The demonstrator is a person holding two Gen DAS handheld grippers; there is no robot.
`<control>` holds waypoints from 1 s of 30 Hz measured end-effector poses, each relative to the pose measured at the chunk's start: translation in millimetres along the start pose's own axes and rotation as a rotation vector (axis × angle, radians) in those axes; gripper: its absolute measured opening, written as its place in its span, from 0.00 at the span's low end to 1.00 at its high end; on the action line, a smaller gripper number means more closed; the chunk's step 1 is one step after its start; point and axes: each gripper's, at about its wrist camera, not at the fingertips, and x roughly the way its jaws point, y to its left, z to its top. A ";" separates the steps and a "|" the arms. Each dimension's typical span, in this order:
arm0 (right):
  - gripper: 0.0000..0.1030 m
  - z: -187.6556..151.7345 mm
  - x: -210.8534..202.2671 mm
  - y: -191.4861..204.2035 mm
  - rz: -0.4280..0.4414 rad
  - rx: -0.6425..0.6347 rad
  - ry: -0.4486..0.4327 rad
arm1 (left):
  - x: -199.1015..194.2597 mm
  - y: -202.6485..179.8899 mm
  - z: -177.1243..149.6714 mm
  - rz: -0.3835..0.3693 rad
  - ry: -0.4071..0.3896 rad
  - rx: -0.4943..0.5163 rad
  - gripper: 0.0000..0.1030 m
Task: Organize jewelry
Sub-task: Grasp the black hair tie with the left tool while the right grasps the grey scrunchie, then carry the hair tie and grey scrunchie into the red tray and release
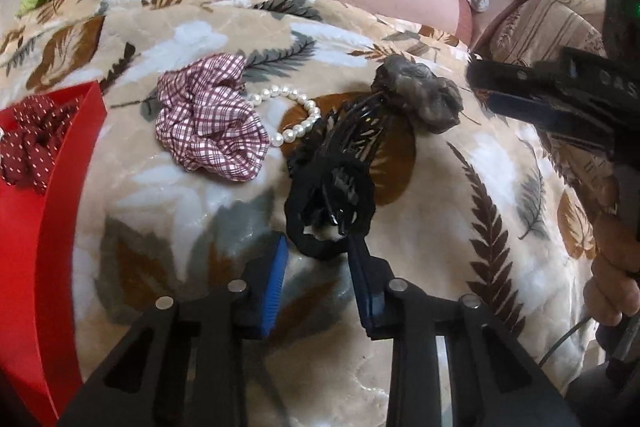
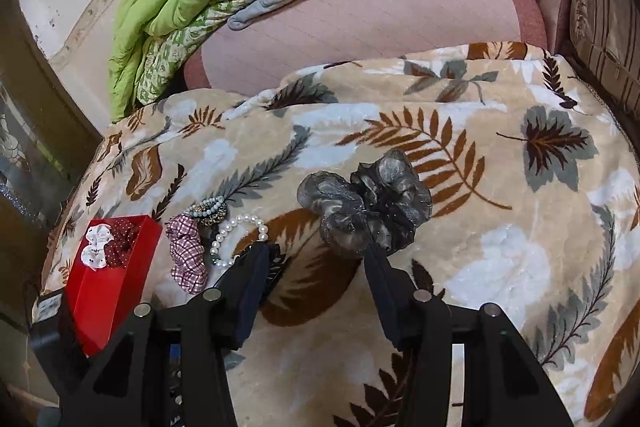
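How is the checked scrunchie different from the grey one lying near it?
The checked scrunchie is maroon-and-white plaid cloth; the grey scrunchie is sheer and dark. The checked scrunchie lies next to the pearl bracelet, clear of both grippers; the grey scrunchie sits at the right gripper. Both are ruffled and lie on the leaf-print blanket.

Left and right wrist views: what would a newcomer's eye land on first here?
The bright red box at the left edge of the leaf-print blanket, with a dotted maroon scrunchie and a white one inside. Next, the loose pile mid-blanket: a checked scrunchie beside a pearl bracelet. The left gripper is at a black hair clip, and the right gripper at a grey scrunchie.
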 end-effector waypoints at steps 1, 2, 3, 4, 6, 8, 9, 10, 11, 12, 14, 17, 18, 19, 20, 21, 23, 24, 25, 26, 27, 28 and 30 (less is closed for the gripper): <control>0.52 -0.6 1.2 0.3 -0.004 -0.004 0.001 | 2.6 2.4 0.6 -0.012 0.008 -0.013 0.29; 0.52 -1.6 3.7 0.0 -0.006 -0.004 0.008 | 3.6 3.6 0.9 -0.019 0.009 -0.019 0.29; 0.52 -2.8 6.3 0.0 -0.006 -0.005 0.014 | 3.3 3.8 1.6 -0.022 0.004 -0.021 0.29; 0.52 -4.4 10.5 -1.3 -0.011 -0.005 0.023 | 2.7 2.9 2.5 -0.021 -0.002 -0.017 0.29; 0.52 -6.4 15.9 -4.9 -0.018 0.001 0.026 | 0.1 0.5 3.4 -0.022 -0.019 -0.006 0.24; 0.52 -7.0 22.9 -11.7 -0.031 0.007 0.019 | -2.1 -1.0 3.7 -0.033 -0.028 -0.001 0.09; 0.52 -6.8 25.9 -15.6 -0.029 0.020 0.022 | -4.0 -1.7 2.9 -0.053 -0.033 -0.001 0.09; 0.52 -6.3 29.2 -20.4 -0.017 0.040 0.025 | -5.9 -2.5 2.3 -0.058 -0.034 0.000 0.07; 0.52 -5.2 32.9 -25.6 -0.001 0.061 0.029 | -8.1 -3.7 1.8 -0.055 -0.031 0.004 0.06; 0.52 -4.0 34.3 -27.4 -0.002 0.068 0.027 | -11.1 -3.8 0.6 -0.055 -0.022 0.000 0.06; 0.52 0.0 35.6 -29.7 0.004 0.082 0.017 | -19.9 -3.0 -2.3 -0.077 0.003 -0.023 0.06; 0.52 6.7 44.8 -29.1 0.018 0.090 0.022 | -38.2 -4.1 -7.0 -0.104 -0.021 -0.025 0.06; 0.52 9.0 49.8 -27.5 0.012 0.081 0.028 | -42.2 -5.5 -7.7 -0.107 -0.033 -0.019 0.06; 0.52 12.1 55.0 -24.2 -0.010 0.067 0.026 | -46.2 -6.2 -7.5 -0.111 -0.043 -0.017 0.06; 0.53 14.5 59.2 -20.6 -0.031 0.055 0.021 | -49.6 -6.1 -7.1 -0.116 -0.051 -0.023 0.06; 0.55 15.3 61.9 -18.4 -0.040 0.048 0.020 | -53.7 -5.4 -6.6 -0.130 -0.054 -0.032 0.06; 0.68 17.6 71.4 -11.0 -0.080 0.015 0.016 | -62.2 -4.2 -6.3 -0.135 -0.056 -0.041 0.06; 0.69 18.0 75.1 -8.8 -0.115 -0.001 0.008 | -67.3 -4.2 -6.2 -0.135 -0.064 -0.039 0.05; 0.73 18.1 78.4 -7.7 -0.140 -0.010 0.003 | -71.7 -3.9 -6.1 -0.136 -0.071 -0.037 0.06; 0.74 17.6 81.7 -7.4 -0.158 -0.017 -0.001 | -75.2 -2.8 -5.7 -0.137 -0.075 -0.039 0.06; 0.74 17.1 85.6 -7.7 -0.181 -0.027 -0.005 | -77.7 -1.0 -4.8 -0.138 -0.076 -0.047 0.06; 0.74 17.4 89.6 -7.7 -0.214 -0.044 -0.008 | -79.2 0.4 -3.7 -0.136 -0.078 -0.053 0.06; 0.64 17.6 92.9 -9.7 -0.250 -0.060 -0.020 | -82.8 2.4 -1.8 -0.126 -0.090 -0.060 0.06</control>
